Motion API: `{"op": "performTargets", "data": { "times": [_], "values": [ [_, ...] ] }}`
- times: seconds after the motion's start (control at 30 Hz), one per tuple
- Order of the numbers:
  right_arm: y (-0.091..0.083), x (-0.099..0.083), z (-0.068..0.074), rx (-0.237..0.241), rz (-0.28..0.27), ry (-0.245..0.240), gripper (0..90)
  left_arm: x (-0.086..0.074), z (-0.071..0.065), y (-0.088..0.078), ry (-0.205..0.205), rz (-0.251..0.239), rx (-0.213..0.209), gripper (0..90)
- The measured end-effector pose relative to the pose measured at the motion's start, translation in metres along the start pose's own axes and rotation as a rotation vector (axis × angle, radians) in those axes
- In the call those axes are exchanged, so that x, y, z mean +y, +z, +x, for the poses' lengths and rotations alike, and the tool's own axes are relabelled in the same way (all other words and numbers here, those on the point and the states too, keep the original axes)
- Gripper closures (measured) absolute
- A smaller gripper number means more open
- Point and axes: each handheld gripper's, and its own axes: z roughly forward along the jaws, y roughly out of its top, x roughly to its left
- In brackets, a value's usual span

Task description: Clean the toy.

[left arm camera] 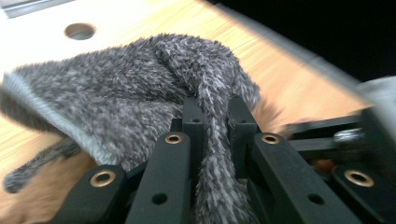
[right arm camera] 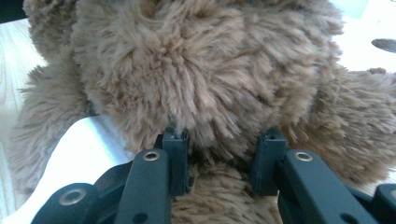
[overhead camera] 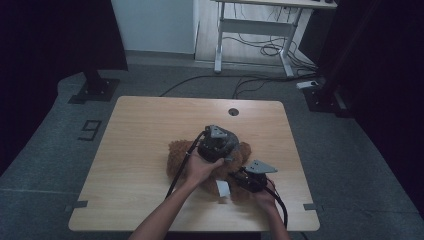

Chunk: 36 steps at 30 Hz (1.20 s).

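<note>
The brown teddy bear (overhead camera: 200, 155) lies on the table (overhead camera: 140, 150), near its front edge. The right gripper (right arm camera: 223, 161) clamps a tuft of the bear's fur, pinning it. The left gripper (left arm camera: 212, 123) pinches a fold of the grey fuzzy garment (left arm camera: 116, 102) — apparently mid-dressing, the garment not yet properly on the bear.

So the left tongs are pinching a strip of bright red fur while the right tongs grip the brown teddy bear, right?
Not quite. The fur pinched in the left tongs is grey, not bright red, as the left gripper view shows. The right tongs do grip the brown teddy bear.
</note>
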Motion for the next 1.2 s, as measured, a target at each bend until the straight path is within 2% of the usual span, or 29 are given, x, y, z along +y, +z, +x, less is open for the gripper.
{"op": "performTargets", "data": {
  "times": [0.1, 0.17, 0.23, 0.37, 0.4, 0.5, 0.63, 0.7, 0.9, 1.0, 1.1, 1.13, 1.2],
  "values": [
    [0.001, -0.001, 0.0, -0.003, 0.005, -0.001, 65.1, -0.007, 0.011, -0.002, -0.042, -0.005, 0.0, 80.9],
    [0.001, -0.001, 0.0, -0.001, 0.004, 0.004, 65.5, -0.011, 0.018, -0.009, -0.045, -0.009, 0.025, 80.8],
    [0.002, -0.001, -0.001, 0.001, 0.005, 0.011, 65.8, -0.017, 0.028, -0.019, -0.045, 0.0, 0.071, 80.9],
    [0.001, -0.001, 0.0, -0.001, 0.01, 0.009, 66.1, -0.031, 0.049, -0.039, -0.052, 0.008, 0.126, 80.9],
    [0.001, -0.001, 0.0, 0.0, 0.011, 0.009, 66.1, -0.039, 0.057, -0.047, -0.065, -0.001, 0.128, 80.9],
    [0.002, -0.001, 0.0, 0.004, 0.013, 0.002, 66.3, -0.055, 0.073, -0.067, -0.118, -0.047, 0.1, 80.7],
    [0.003, -0.001, 0.003, 0.007, 0.023, -0.005, 66.4, -0.074, 0.086, -0.086, -0.159, -0.082, 0.093, 80.7],
    [0.003, -0.001, 0.003, 0.008, 0.027, -0.007, 66.3, -0.081, 0.09, -0.093, -0.167, -0.093, 0.113, 80.7],
    [0.003, -0.001, 0.003, 0.018, 0.031, -0.007, 66.3, -0.098, 0.103, -0.102, -0.213, -0.1, 0.109, 80.6],
    [0.003, -0.001, 0.003, 0.02, 0.032, -0.006, 66.3, -0.107, 0.11, -0.107, -0.222, -0.098, 0.138, 80.6],
    [0.002, -0.002, 0.002, 0.021, 0.033, -0.002, 66.2, -0.118, 0.119, -0.11, -0.244, -0.069, 0.166, 80.6],
    [0.002, -0.002, 0.002, 0.022, 0.033, 0.0, 66.2, -0.125, 0.123, -0.11, -0.251, -0.045, 0.181, 80.6],
    [0.002, -0.002, 0.001, 0.024, 0.035, 0.004, 65.6, -0.133, 0.127, -0.109, -0.273, -0.034, 0.165, 80.6]
  ]
}}
